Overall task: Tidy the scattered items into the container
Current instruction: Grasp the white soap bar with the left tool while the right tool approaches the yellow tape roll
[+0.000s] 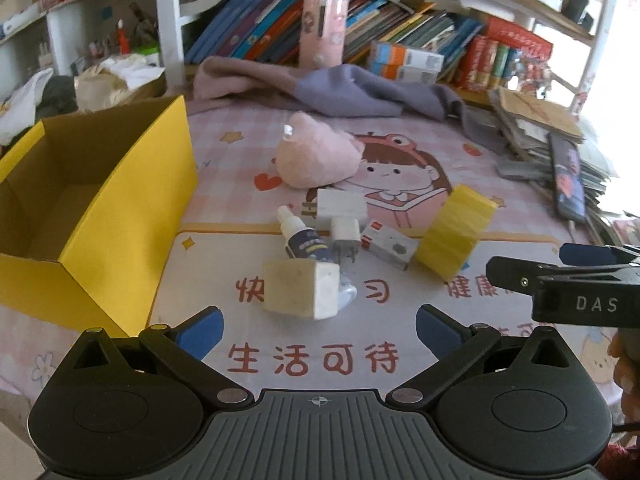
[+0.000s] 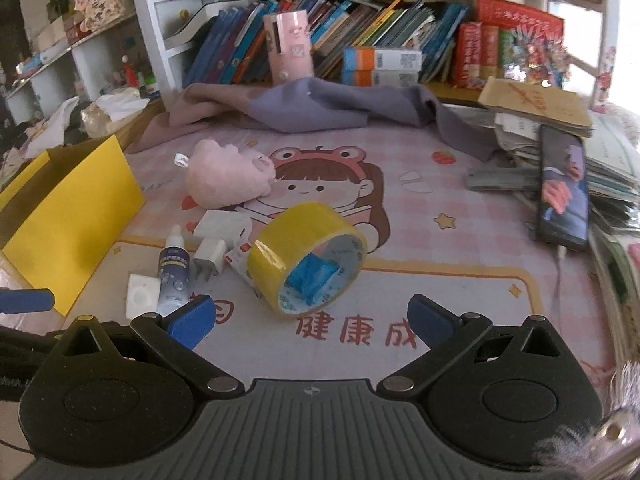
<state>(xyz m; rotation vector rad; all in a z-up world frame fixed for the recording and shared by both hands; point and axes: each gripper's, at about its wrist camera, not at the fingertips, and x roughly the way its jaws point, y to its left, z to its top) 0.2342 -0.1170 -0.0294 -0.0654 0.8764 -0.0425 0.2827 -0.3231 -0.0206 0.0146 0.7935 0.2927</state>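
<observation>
A yellow cardboard box point(image 1: 120, 216) stands open at the left, nothing visible inside. Scattered on the pink mat: a white cube point(image 1: 302, 290), a small spray bottle point(image 1: 302, 240), a white plug charger point(image 1: 345, 236), a white adapter block point(image 1: 340, 204), a small red-and-white carton point(image 1: 390, 245), a yellow tape roll point(image 1: 454, 232) and a pink plush point(image 1: 316, 152). My left gripper point(image 1: 319, 330) is open, just short of the cube. My right gripper point(image 2: 310, 318) is open, right in front of the tape roll point(image 2: 306, 258). The right gripper's fingers point(image 1: 516, 274) show at the left view's right edge.
A purple-grey cloth point(image 2: 320, 108) lies bunched at the mat's far side below shelves of books point(image 2: 360, 32). A phone point(image 2: 564, 186) leans on a stack of papers and booklets point(image 2: 540, 108) at the right. Clutter fills the left beyond the box.
</observation>
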